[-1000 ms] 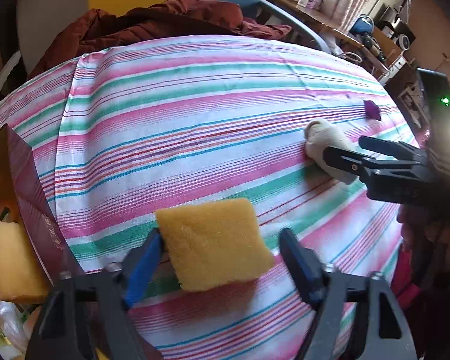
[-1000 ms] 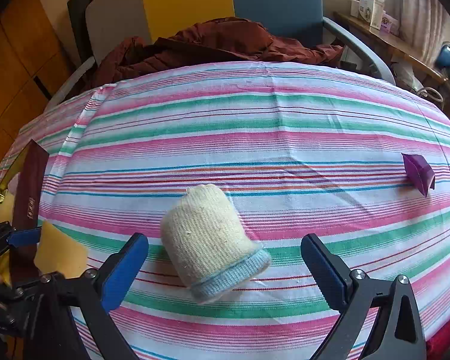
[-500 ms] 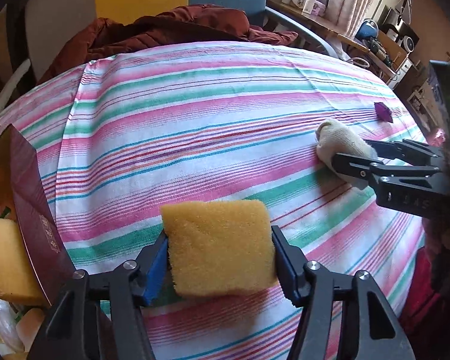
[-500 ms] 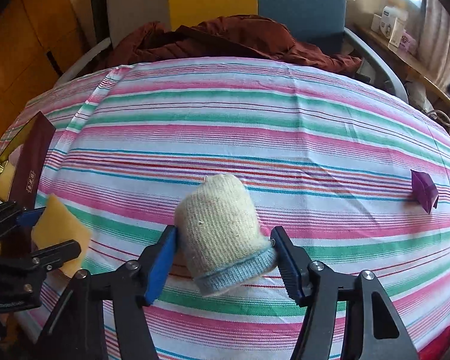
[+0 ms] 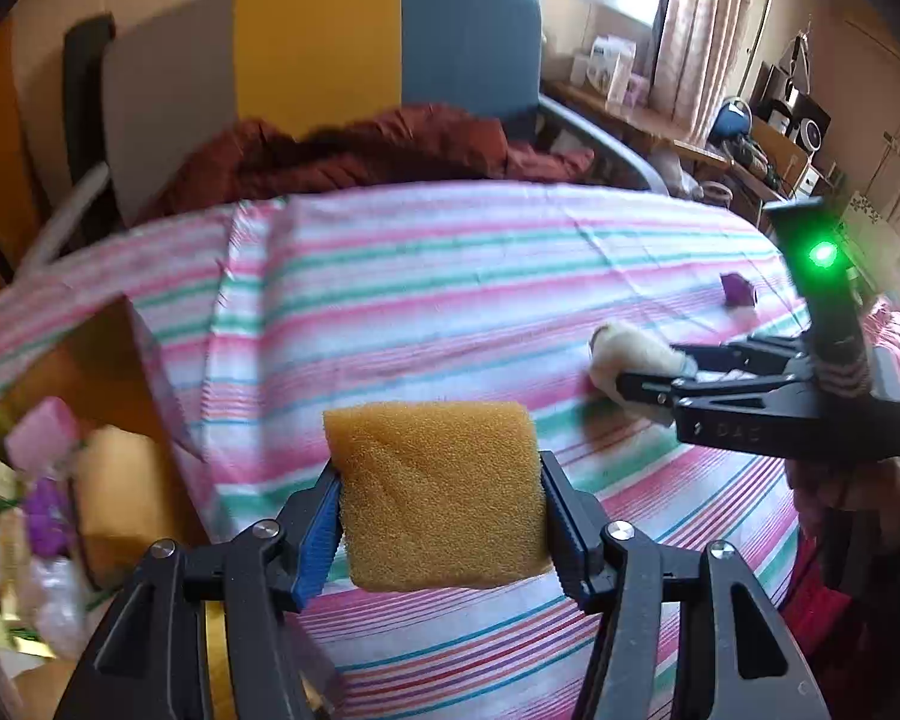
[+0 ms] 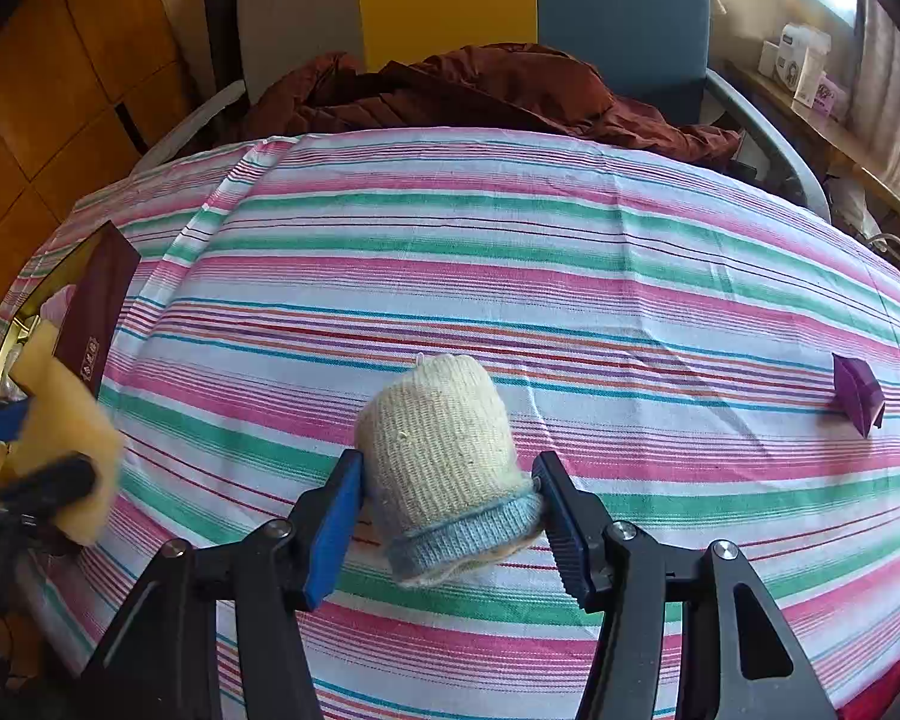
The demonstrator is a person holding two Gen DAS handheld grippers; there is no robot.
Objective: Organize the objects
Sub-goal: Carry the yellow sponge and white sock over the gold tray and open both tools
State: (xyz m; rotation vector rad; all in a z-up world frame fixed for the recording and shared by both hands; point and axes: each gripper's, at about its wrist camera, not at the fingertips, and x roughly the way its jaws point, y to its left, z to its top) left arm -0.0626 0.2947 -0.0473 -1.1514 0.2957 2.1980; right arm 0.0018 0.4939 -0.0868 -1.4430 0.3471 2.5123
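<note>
Yellow sponge (image 5: 438, 492) sits clamped in my left tongs (image 5: 439, 516), ready for the box (image 5: 150, 372) at the counter's left edge; my right tongs (image 6: 447, 507) have just closed on the knitted mitten (image 6: 444, 456).

A lived-in home room: a striped tablecloth (image 6: 510, 228) ahead of the fingers, a colour-blocked chair (image 6: 468, 6) beyond, curtains (image 5: 684, 30) and cluttered shelves.

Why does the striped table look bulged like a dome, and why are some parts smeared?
Both wrist views use fisheye lenses, so the striped tablecloth bows. Left wrist view: the box of items at left is motion-blurred and window light washes out the top. Right wrist view: sharp on the knitted mitten, only the yellow sponge smears.
</note>
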